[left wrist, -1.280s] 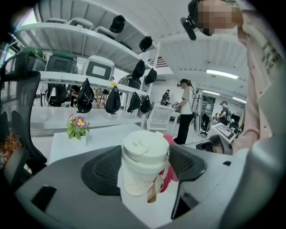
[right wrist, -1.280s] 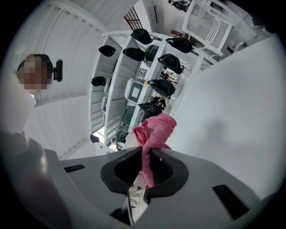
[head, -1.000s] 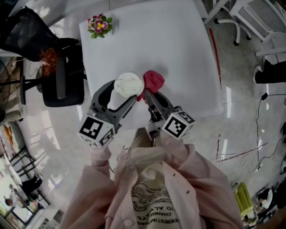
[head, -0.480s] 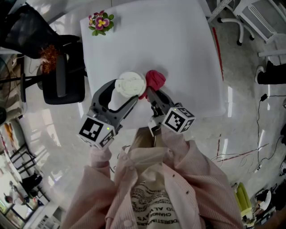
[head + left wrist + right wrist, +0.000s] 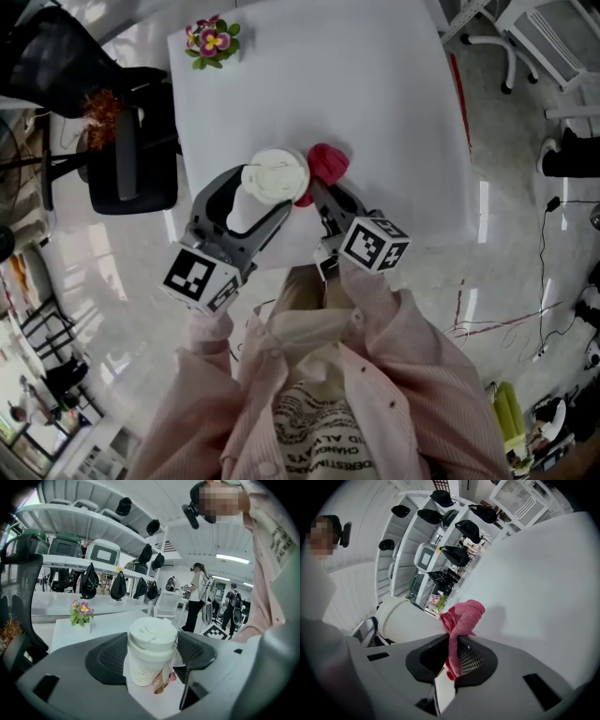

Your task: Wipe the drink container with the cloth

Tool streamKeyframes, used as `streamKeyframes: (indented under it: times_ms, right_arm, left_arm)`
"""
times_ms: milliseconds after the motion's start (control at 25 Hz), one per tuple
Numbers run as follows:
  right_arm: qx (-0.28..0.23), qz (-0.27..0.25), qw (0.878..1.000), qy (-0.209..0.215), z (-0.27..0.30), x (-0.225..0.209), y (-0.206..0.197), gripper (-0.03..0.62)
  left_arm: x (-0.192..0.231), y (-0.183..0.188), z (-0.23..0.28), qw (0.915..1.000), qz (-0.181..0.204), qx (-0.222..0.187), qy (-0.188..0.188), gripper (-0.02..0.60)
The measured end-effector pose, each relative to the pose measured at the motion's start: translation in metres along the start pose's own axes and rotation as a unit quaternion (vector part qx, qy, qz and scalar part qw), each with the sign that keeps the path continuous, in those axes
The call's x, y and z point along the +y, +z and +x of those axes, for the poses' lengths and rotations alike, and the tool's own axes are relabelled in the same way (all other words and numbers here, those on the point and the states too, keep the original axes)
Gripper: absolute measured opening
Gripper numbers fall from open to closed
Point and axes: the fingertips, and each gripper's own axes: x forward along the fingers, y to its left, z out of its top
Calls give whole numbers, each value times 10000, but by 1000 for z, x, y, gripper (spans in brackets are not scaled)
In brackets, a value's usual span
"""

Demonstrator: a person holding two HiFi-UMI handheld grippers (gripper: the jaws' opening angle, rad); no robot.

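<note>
A white lidded paper cup (image 5: 272, 178) (image 5: 150, 651) (image 5: 410, 620) is held above the white table (image 5: 375, 112), with my left gripper (image 5: 253, 202) (image 5: 151, 656) shut on its sides. A red cloth (image 5: 325, 167) (image 5: 461, 620) is bunched in my right gripper (image 5: 317, 192) (image 5: 454, 656), which is shut on it. The cloth presses against the cup's right side, just under the lid. A small brown tag hangs at the cup's lower right in the left gripper view.
A small pot of pink and yellow flowers (image 5: 212, 40) (image 5: 80, 613) stands at the table's far left corner. A black office chair (image 5: 131, 155) sits at the table's left edge. Shelves with helmets and bags line the wall, and people stand beyond.
Both grippers have stayed almost in place; the cloth has shifted slightly to the right and up along the cup's side.
</note>
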Motion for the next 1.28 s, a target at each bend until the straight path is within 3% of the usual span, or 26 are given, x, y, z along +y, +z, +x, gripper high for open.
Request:
streamKeyframes:
  times_ms: [360, 760, 1080, 1280]
  right_arm:
    - [306, -184, 9992, -193, 9, -11, 0, 37]
    - [807, -674, 9942, 205, 5, 6, 13, 37]
    - [1411, -1405, 9766, 814, 2, 37, 51, 37]
    - [1887, -2026, 9512, 1362, 11, 69, 78, 37]
  left_arm:
    - [1, -1, 2, 10000, -5, -12, -11, 334]
    - [0, -1, 1, 10000, 35, 10, -43, 334]
    - [1, -4, 1, 9999, -124, 56, 17, 334]
    - [0, -3, 0, 9999, -139, 60, -3, 334]
